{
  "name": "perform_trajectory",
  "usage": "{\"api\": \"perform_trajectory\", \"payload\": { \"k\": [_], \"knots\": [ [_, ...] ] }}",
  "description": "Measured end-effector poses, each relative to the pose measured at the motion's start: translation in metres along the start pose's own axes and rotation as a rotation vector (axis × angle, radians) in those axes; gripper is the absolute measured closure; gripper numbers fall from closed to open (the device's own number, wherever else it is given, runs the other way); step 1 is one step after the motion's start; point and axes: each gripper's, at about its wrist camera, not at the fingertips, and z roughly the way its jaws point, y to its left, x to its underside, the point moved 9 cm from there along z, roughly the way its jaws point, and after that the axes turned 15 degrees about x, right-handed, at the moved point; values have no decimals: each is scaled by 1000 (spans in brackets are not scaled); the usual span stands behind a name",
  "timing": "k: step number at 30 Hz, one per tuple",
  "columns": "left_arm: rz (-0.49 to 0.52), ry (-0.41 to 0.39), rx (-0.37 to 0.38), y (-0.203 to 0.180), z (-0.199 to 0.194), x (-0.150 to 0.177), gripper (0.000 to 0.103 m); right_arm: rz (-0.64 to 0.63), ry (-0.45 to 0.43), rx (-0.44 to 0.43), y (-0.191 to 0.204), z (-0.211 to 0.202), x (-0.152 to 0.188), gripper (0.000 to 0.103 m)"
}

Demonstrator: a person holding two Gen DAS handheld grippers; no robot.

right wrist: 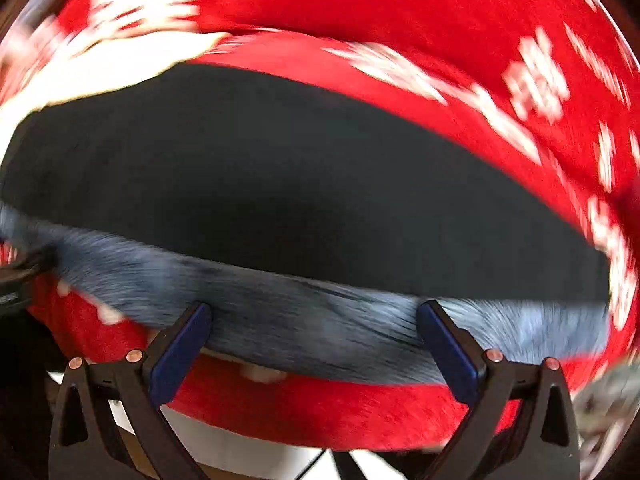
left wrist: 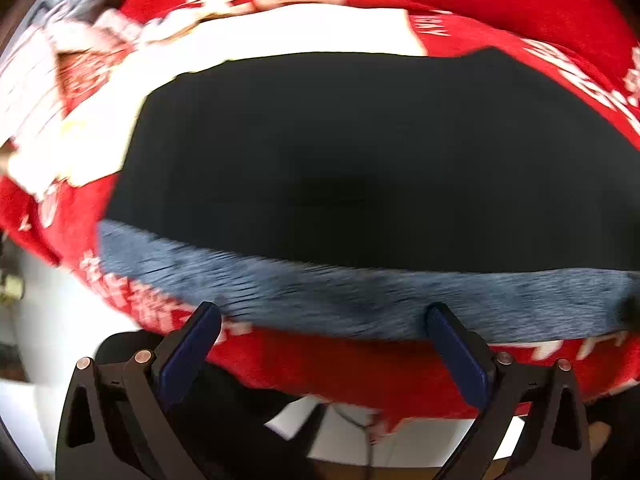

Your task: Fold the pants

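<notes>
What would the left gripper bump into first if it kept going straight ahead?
Probably the grey-blue ribbed waistband of the black pants, lying on the red-and-white patterned blanket. The open left gripper points right at it, though blur hides the depth.

The pants (left wrist: 360,160) are black, with a fuzzy blue-grey band (left wrist: 360,300) along the near edge — lining or waistband, hard to tell through the motion blur. They lie flat and spread wide, the far edge fairly straight — the black panel smooth, without visible creases.
</notes>
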Motion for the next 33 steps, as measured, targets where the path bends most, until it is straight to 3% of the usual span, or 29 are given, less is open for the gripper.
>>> {"api": "perform_trajectory", "payload": {
  "k": [2, 5, 9, 11, 13, 18, 33],
  "knots": [
    [-27, -17, -2, 11, -9, -1, 0, 89, 21, 12, -31, 2, 3, 0],
    [-5, -74, 84, -10, -25, -14, 0, 121, -22, 43, -51, -7, -3, 0],
    [95, -91, 141, -62, -14, -34, 0, 85, -56, -20, -22, -13, -20, 0],
    [150, -47, 96, -77, 5, -31, 0, 37, -56, -47, -3, -10, -22, 0],
    [152, -69, 92, -78, 8, -32, 0, 8, -38, -15, -1, 2, -19, 0],
    [115, -59, 108, -58, 12, -38, 0, 71, -31, 8, -31, 8, -15, 0],
    [-34, -35, 16, 29, 7, -6, 0, 218, 41, 106, -131, 36, 12, 0]
  ]
}}
